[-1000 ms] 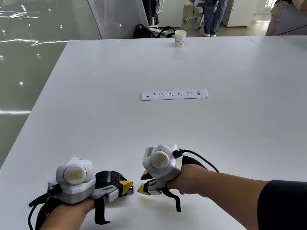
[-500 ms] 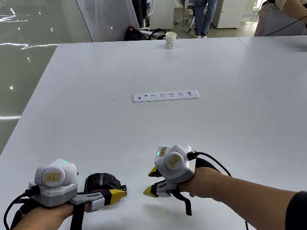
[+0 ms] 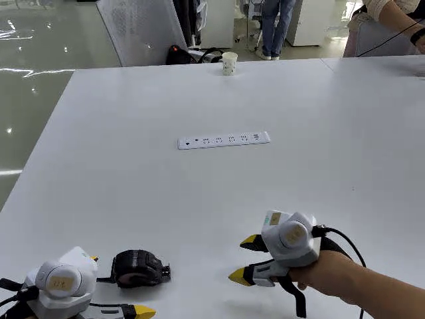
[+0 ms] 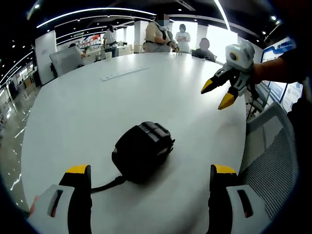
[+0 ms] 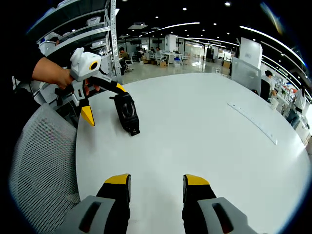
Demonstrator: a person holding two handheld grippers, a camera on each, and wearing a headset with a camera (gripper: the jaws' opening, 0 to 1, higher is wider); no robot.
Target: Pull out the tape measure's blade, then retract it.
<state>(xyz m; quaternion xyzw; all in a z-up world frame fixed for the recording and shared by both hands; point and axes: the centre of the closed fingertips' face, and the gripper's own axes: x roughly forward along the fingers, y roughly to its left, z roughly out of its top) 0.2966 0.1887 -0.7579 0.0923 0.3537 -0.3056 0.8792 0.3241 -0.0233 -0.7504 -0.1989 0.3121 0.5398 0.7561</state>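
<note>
Left tool (image 4: 150, 169), cropped at head view's edge, gapes beside tape measure (image 4: 143, 150); right tool (image 5: 156, 180) gapes empty.

A broad matt white tabletop (image 3: 133, 173) runs to a far edge, with a second white table (image 3: 385, 66) butted against it on the right. A long white power strip (image 3: 224, 140) lies flat mid-surface, and a small white paper cup (image 3: 229, 63) stands upright near the far edge. Beyond, the glossy grey-green floor (image 3: 40, 73) mirrors overhead lamps. A pale translucent partition panel (image 3: 143, 30) stands behind the tabletop, with what may be a black bag (image 3: 182, 55) at its foot. The right gripper view shows a grey mesh chair back (image 5: 44, 161), a tall metal shelving rack (image 5: 111, 34) and long ceiling light strips (image 5: 180, 25).
</note>
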